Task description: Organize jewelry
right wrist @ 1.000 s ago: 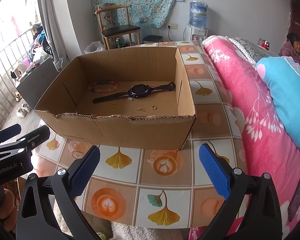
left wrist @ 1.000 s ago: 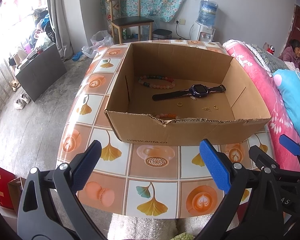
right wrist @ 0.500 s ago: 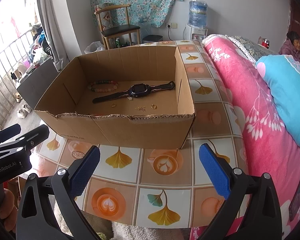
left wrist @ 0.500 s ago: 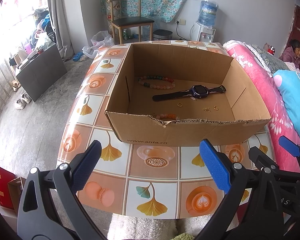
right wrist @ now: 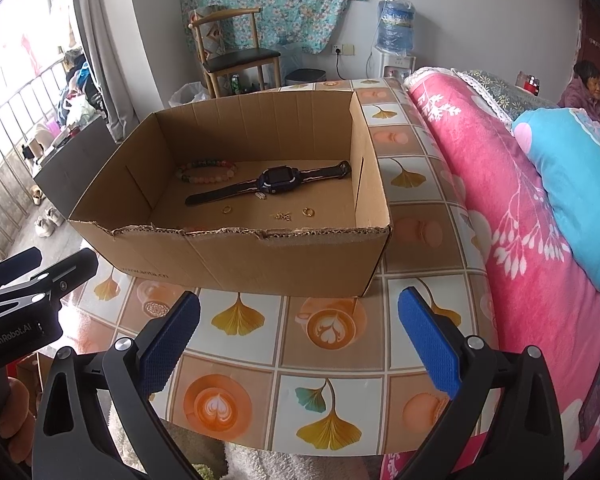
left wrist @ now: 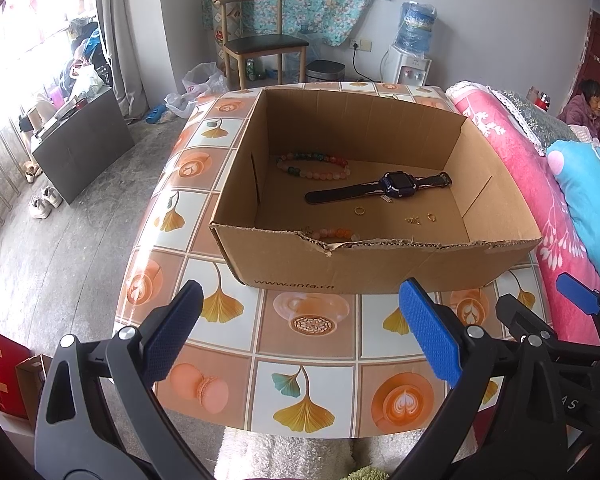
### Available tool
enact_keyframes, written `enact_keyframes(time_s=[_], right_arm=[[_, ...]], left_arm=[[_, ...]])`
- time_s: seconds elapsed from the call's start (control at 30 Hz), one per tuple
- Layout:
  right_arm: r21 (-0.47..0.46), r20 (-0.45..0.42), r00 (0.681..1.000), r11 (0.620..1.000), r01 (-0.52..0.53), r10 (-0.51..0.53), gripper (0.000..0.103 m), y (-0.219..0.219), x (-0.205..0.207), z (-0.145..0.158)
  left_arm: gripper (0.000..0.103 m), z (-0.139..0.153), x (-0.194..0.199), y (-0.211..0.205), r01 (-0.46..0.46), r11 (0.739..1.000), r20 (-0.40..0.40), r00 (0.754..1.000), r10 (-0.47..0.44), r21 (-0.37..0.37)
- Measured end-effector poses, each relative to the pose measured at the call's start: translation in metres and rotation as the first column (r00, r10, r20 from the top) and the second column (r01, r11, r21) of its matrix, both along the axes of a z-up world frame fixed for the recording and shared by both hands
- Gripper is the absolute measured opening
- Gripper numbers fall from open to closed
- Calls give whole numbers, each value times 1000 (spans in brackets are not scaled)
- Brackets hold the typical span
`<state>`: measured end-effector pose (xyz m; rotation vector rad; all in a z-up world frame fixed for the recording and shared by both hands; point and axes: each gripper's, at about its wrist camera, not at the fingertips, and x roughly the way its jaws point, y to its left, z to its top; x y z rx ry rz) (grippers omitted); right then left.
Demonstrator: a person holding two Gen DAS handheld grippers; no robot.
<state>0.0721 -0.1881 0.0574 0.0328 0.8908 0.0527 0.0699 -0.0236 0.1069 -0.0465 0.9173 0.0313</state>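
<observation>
An open cardboard box (left wrist: 300, 268) (right wrist: 260, 264) stands on the tiled table. Inside lie a dark smartwatch (left wrist: 396, 185) (right wrist: 278, 179), a multicoloured bead bracelet (left wrist: 312, 166) (right wrist: 206, 171), a second pink bead bracelet (left wrist: 336, 234) half hidden behind the front wall, two gold rings (left wrist: 359, 211) (left wrist: 431, 217) and a small gold chain piece (left wrist: 413, 221) (right wrist: 282, 216). My left gripper (left wrist: 300, 336) is open and empty, hovering before the box. My right gripper (right wrist: 300, 336) is open and empty, also in front of the box.
The table (left wrist: 308, 360) has a ginkgo and coffee pattern oilcloth. A pink quilt (right wrist: 500, 200) and blue pillow (right wrist: 572, 168) lie along the right. A chair (left wrist: 260, 46), water dispenser (left wrist: 412, 48) and a seated person (left wrist: 588, 104) are beyond.
</observation>
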Motion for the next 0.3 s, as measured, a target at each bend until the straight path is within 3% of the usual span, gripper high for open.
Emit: enact_keyframes(time_s=[0.3], right_arm=[[-1, -1, 1000, 1000, 0, 0, 97, 1, 0, 1]], left_arm=[[95, 3, 1, 1, -6, 1000, 0, 1000, 6, -5]])
